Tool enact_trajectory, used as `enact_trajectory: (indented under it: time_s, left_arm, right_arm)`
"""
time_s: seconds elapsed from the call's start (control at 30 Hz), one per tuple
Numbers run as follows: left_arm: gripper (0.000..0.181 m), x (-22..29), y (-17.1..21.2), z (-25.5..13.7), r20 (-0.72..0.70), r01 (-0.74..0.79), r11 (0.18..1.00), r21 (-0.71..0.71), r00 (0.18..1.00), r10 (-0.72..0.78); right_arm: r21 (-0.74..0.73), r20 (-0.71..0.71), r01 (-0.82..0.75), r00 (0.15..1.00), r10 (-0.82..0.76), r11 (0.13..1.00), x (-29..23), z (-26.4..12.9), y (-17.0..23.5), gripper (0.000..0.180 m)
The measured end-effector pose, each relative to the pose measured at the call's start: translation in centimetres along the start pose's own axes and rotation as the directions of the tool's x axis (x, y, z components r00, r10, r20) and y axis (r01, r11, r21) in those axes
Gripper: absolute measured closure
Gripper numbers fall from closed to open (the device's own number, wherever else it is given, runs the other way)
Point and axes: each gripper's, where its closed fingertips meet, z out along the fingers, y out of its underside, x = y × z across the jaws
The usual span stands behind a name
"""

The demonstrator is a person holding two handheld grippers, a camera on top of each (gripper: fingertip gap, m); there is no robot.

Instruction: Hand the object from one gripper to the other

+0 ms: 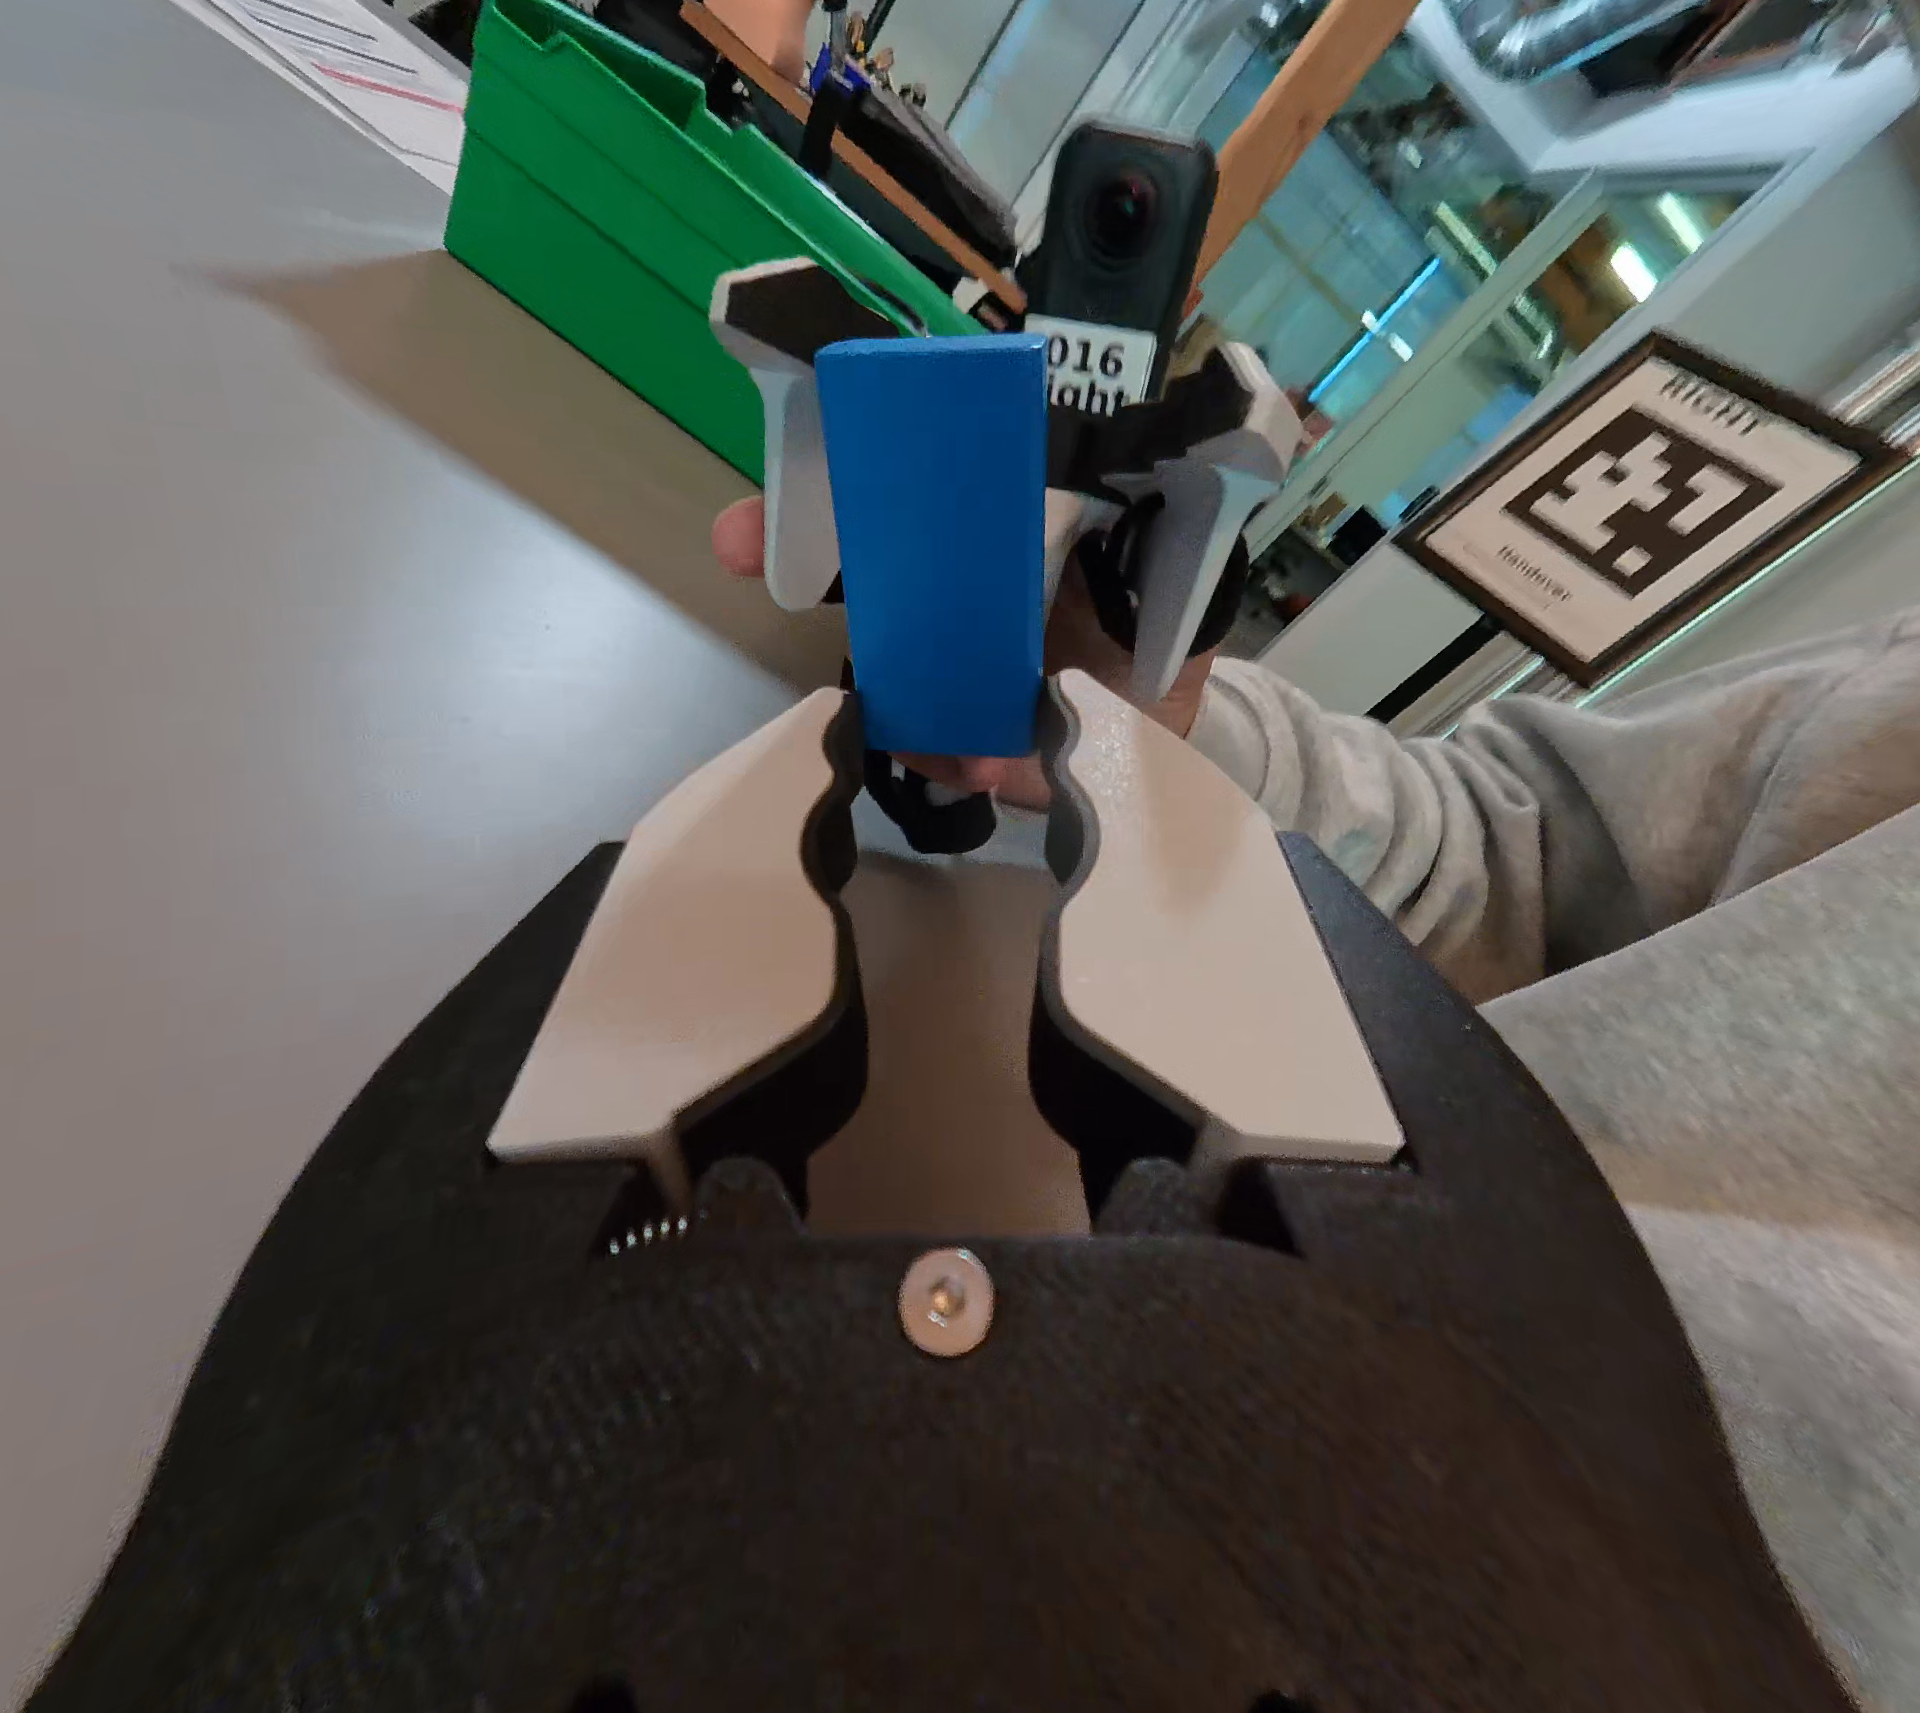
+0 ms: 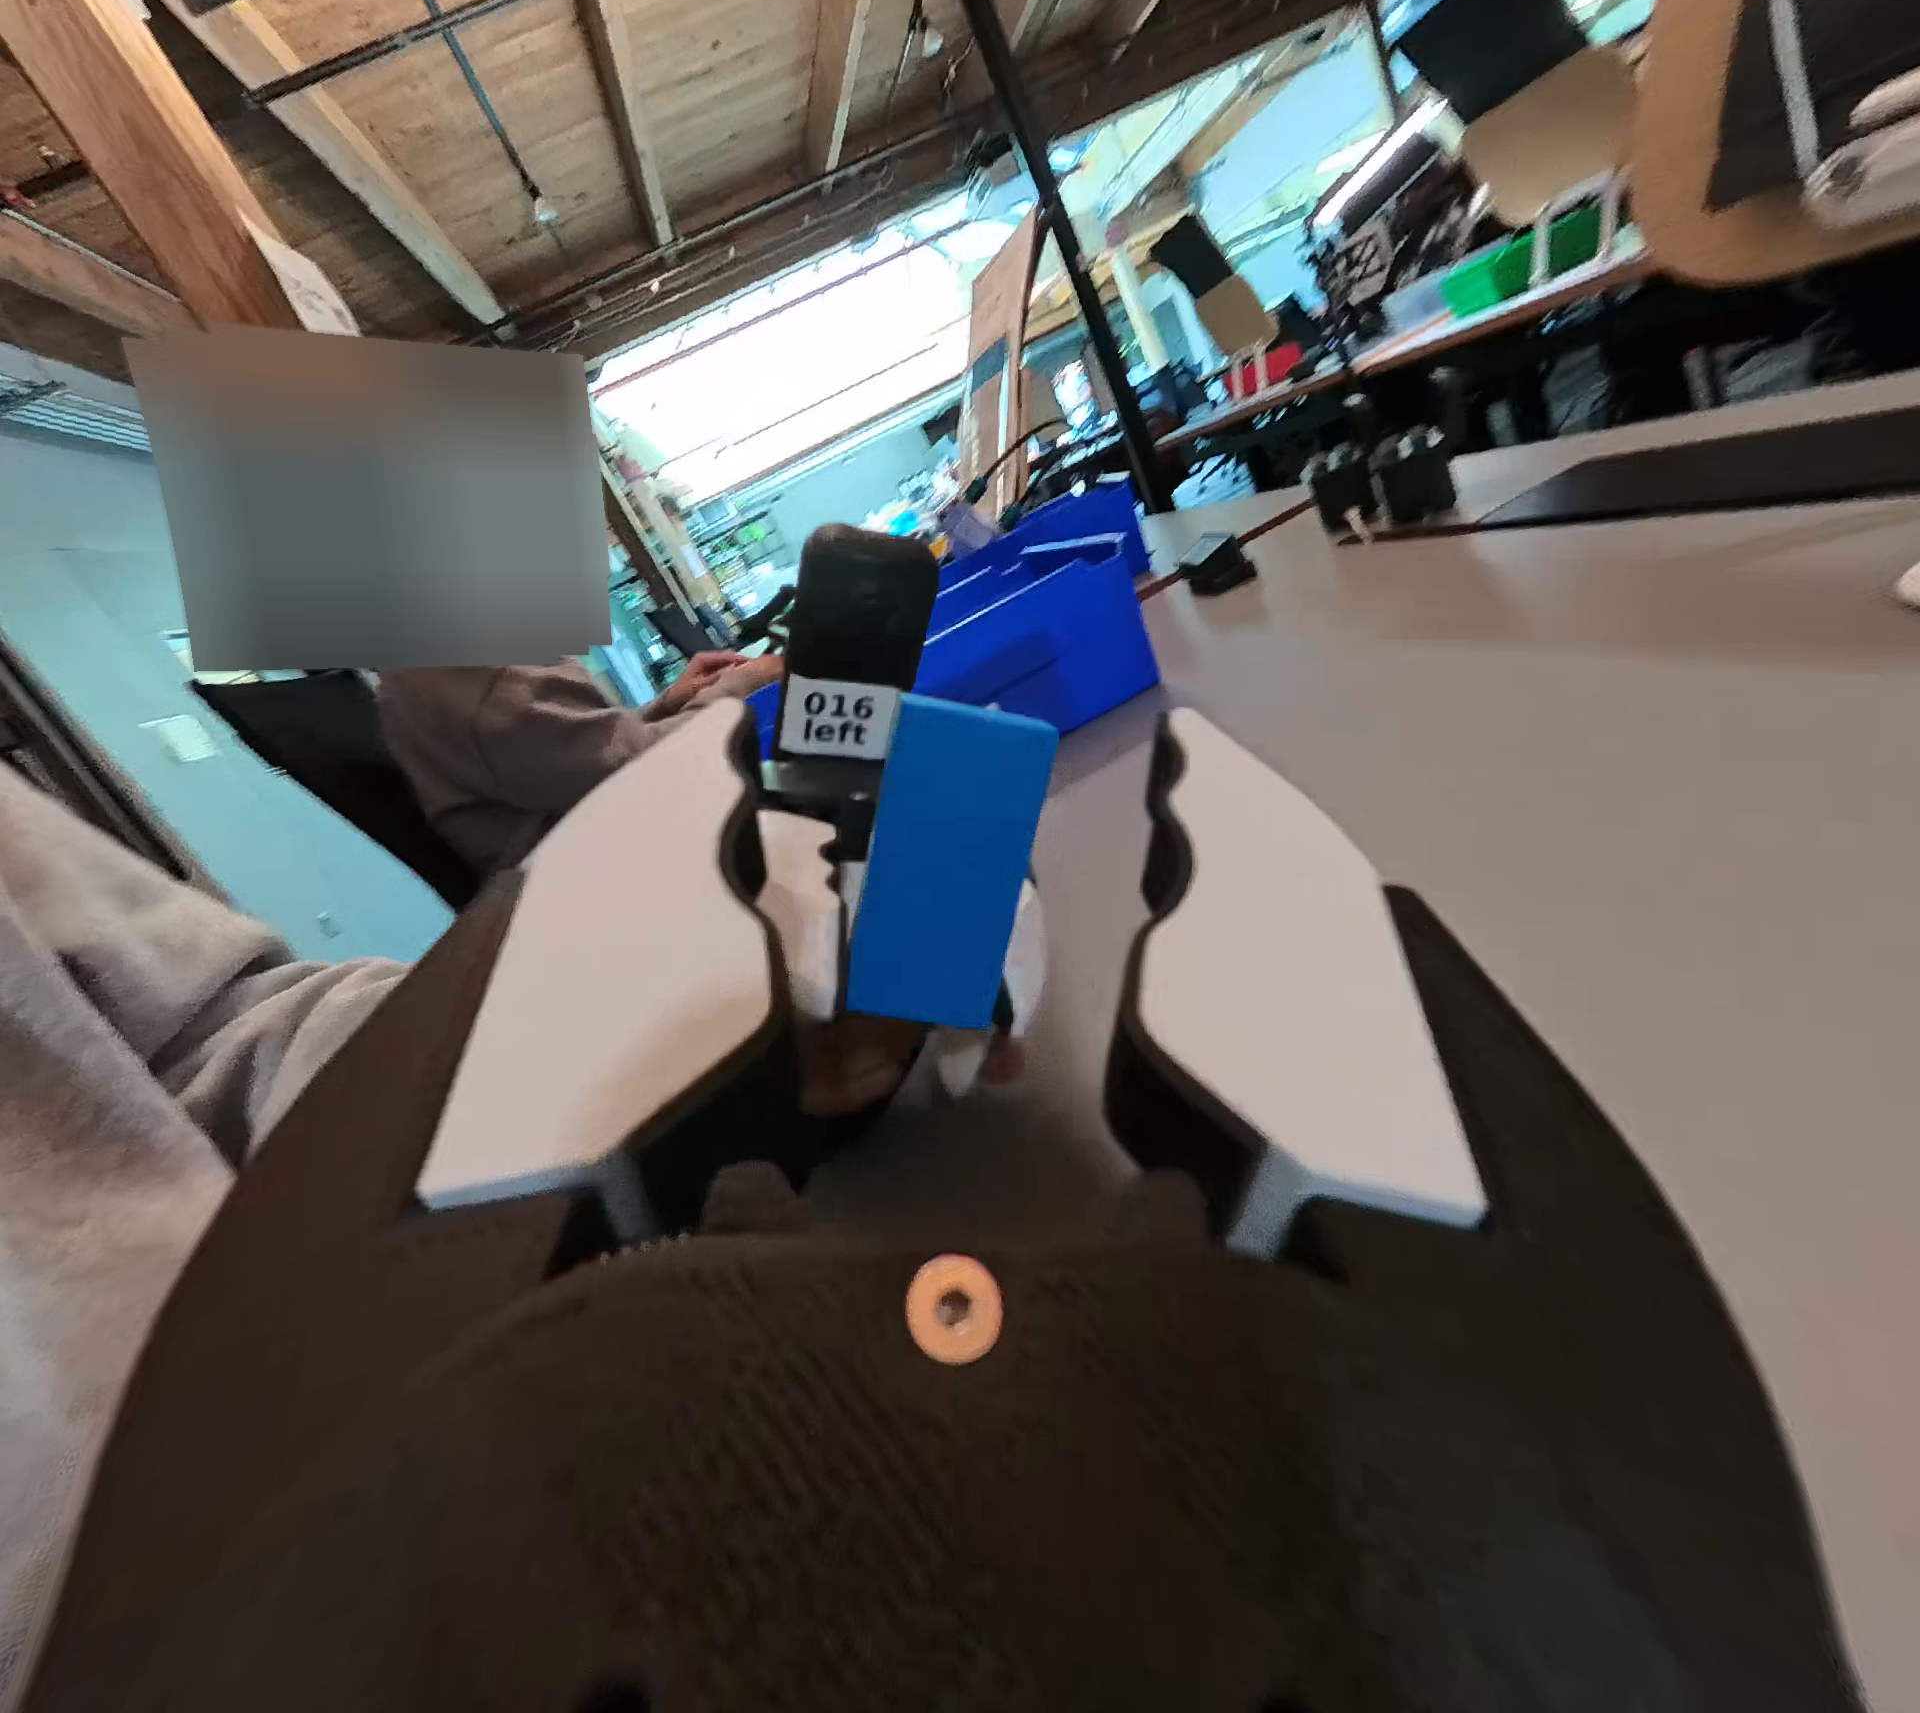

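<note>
Your blue block stands upright in the air above the grey table, its lower end pinched between the tips of your left gripper, which is clamped on it. The upper part of the block sticks up free.

In the right wrist view the same blue block sits between the two fingers of your right gripper, but they are spread wide: there is a clear gap on each side, and neither pad touches the block. The left wrist view agrees, showing the right gripper's grey fingers flanking the block with room to spare.

So the pick-up and the meeting of the two grippers look done; the transfer itself is not. You have yet to close the right gripper on the free part of the block, then let go with the left and draw it away.

Beyond the block, a green bin rests on the table, and blue bins stand farther off.
</note>
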Motion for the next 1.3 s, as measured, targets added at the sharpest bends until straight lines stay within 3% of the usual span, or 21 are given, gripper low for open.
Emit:
enact_trajectory:
  time_s: [0.17, 0.3, 0.43, 0.63, 0.9, 1.03, 1.2, 1.3]
  left_arm:
    - [0.146, 0.4, -1.7, -1.5, -0.160, 0.210, 0.974, 0.083, 0.968, -0.195]
    - [0.146, 1.3, -1.0, -2.3, -0.343, 0.421, 0.904, -0.068, 0.841, -0.418]
    - [0.145, 1.4, 1.4, -2.1, -0.278, 0.382, 0.896, -0.224, 0.857, -0.435]
    - [0.145, 2.2, 1.5, -2.0, -0.318, 0.392, 0.883, -0.259, 0.828, -0.461]
    - [0.145, 1.9, 1.9, -1.8, -0.305, 0.375, 0.889, -0.263, 0.842, -0.445]
    - [0.131, 0.9, 1.0, -1.9, -0.272, 0.369, 0.913, -0.174, 0.873, -0.405]
    - [0.128, -0.4, -0.9, -2.8, -0.249, 0.386, 0.922, -0.039, 0.890, -0.383]
    - [0.135, -2.4, -0.7, -3.0, -0.076, 0.300, 0.954, -0.001, 0.951, -0.299]
  right_arm:
    - [0.052, -0.003, 0.225, 0.974, -0.225, 0.973, -0.7, -0.5, -1.4, 0.090]
    - [-0.121, 0.048, 0.480, 0.877, -0.478, 0.869, -1.5, 0.0, 1.4, 0.080]
    - [-0.266, 0.082, 0.591, 0.801, -0.593, 0.762, -0.9, 0.2, 4.1, 0.078]
    - [-0.303, 0.156, 0.658, 0.747, -0.646, 0.689, -1.7, 0.2, 5.2, 0.106]
    - [-0.333, 0.158, 0.668, 0.736, -0.659, 0.666, -1.4, 0.2, 5.6, 0.112]
    - [-0.359, 0.124, 0.638, 0.756, -0.643, 0.681, -0.7, 0.1, 5.7, 0.112]
    - [-0.342, 0.015, 0.504, 0.847, -0.532, 0.793, 0.3, -0.1, 4.2, 0.112]
    - [-0.492, -0.108, 0.486, 0.789, -0.605, 0.722, 3.0, -1.1, 4.5, 0.112]
